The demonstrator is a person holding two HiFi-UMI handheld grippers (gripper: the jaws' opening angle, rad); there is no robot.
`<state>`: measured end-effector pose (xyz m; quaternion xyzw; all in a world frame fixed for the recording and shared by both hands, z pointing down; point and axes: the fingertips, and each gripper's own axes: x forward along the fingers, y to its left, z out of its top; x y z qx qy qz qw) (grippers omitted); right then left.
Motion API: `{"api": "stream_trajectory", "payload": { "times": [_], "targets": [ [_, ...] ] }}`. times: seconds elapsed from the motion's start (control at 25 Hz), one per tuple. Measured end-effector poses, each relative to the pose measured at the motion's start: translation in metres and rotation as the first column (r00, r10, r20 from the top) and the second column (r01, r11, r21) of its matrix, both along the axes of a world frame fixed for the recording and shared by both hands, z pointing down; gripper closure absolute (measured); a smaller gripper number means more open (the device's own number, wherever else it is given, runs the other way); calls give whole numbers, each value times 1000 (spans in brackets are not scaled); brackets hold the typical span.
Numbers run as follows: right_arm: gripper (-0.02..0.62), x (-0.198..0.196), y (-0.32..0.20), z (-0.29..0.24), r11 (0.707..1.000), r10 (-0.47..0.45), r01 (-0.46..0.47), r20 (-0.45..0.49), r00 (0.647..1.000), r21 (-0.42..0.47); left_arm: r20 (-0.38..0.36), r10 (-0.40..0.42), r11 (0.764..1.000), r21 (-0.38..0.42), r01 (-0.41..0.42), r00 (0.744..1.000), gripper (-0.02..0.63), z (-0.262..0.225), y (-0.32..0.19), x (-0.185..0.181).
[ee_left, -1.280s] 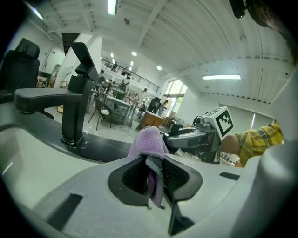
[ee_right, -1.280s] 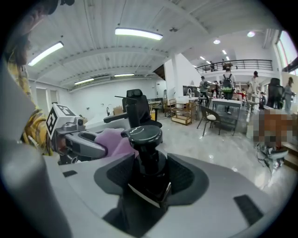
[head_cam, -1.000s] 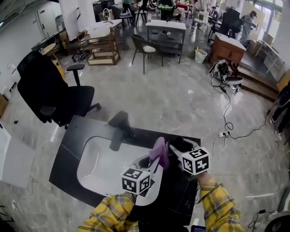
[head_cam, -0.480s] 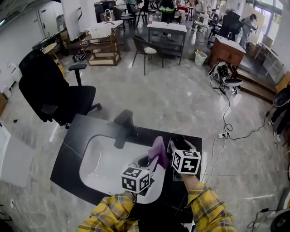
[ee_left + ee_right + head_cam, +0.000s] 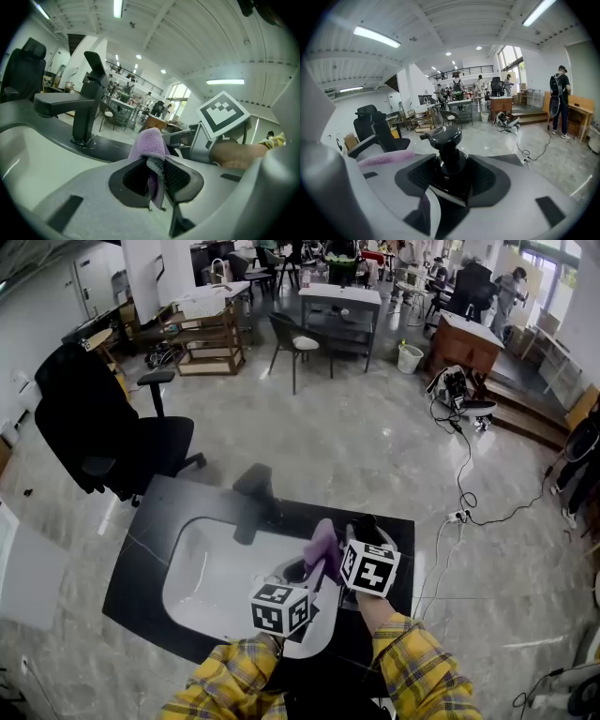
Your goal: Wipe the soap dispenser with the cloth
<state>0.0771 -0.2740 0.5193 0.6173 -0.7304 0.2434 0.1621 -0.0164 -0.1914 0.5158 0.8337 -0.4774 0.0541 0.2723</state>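
Soap dispenser (image 5: 445,138), black, upright on the dark desk (image 5: 150,521) right of the white sink (image 5: 202,577), clamped between the right tongs (image 5: 451,174), purple cloth (image 5: 150,143) pinched in the left tongs (image 5: 157,176), just beside the dispenser

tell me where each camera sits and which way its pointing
Head view: on the person's head, looking down at the sink; plaid sleeves, left gripper and right gripper show.
Left gripper view: on the left gripper, facing the tap; its jaws pinch the cloth, right hand beside.
Right gripper view: on the right gripper, facing the floor; its jaws clamp the soap dispenser.
Shared: both gripper views show the cloth.
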Motion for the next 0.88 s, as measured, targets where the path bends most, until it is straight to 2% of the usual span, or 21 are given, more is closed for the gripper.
{"api": "stream_trajectory", "payload": {
  "times": [0.16,0.36,0.52,0.64,0.88],
  "targets": [
    [386,-10,5,-7,992,-127,128,-29,991,10,-7,4,1000,-3,-4,1000,541,-3,-2,6],
    [376,-4,25,-24,963,-232,238,-57,971,127,-26,9,1000,23,-9,1000,541,-13,-8,16],
    [376,20,34,-28,961,-207,209,-29,978,180,-28,26,999,46,-24,999,541,-23,-13,30],
    [379,36,34,-23,975,-163,156,33,986,160,-18,34,999,41,-33,999,541,-20,-17,37],
    [430,60,34,-13,985,-117,108,60,991,132,-6,43,999,15,-43,999,541,-4,-25,49]
  ]
}}
